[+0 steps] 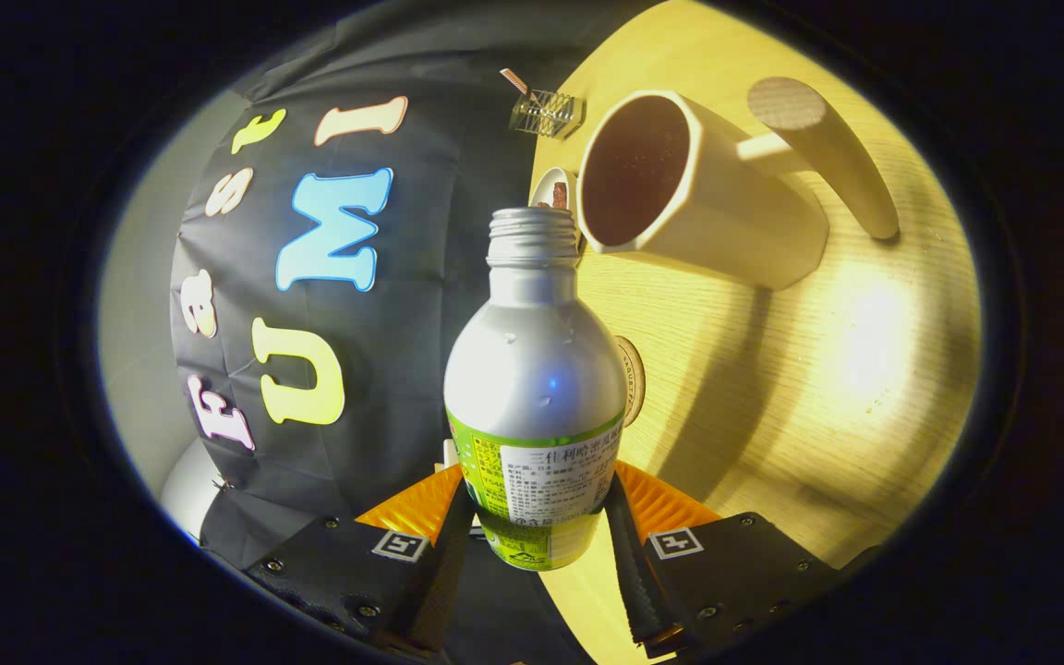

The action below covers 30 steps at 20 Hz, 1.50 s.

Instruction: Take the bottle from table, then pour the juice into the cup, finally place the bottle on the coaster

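Bottle (535,388) sits pinched between the tongs (537,522), both fingers pressing its labelled lower body, so the pick-up step reads as done. The whole view is rolled: the desk (800,388) runs up the side instead of lying flat, which suggests the tongs and bottle are tipped over toward the cup (694,189). The bottle's open neck has no cap and points at the near rim of the cup, just short of it; whether the two touch cannot be told. No stream of juice is visible at the neck. The cup's inside looks dark, maybe liquid, maybe shadow, too dim to say.

Judgement: task is mid-way, at the pouring step, either about to start or in progress. A round brownish disc (634,379) peeks out from behind the bottle's shoulder, lying on the desk; likely the coaster, mostly hidden. Placing the bottle there is still left. A small wire rack (546,113) and a small bowl-like thing (555,189) stand beyond the cup near the desk's far edge, not involved.
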Available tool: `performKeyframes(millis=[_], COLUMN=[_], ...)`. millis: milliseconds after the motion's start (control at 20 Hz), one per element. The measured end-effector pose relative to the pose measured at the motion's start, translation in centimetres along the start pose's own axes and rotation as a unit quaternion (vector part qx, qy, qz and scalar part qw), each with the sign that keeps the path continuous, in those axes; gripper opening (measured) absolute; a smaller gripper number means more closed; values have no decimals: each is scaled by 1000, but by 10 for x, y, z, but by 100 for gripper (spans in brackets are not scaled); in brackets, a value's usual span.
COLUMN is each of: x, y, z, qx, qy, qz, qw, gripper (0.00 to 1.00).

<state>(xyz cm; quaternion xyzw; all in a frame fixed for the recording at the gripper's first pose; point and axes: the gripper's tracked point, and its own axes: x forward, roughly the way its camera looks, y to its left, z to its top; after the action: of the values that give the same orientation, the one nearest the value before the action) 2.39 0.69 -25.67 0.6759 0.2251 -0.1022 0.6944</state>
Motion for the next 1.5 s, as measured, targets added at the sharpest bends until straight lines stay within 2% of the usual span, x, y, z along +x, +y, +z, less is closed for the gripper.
performKeyframes(millis=[800, 1500], x=[-5, -6], y=[17, 28], z=[3, 8], qx=[110, 177], qy=[7, -7], qz=[18, 25], qw=[994, 984], gripper=[72, 72])
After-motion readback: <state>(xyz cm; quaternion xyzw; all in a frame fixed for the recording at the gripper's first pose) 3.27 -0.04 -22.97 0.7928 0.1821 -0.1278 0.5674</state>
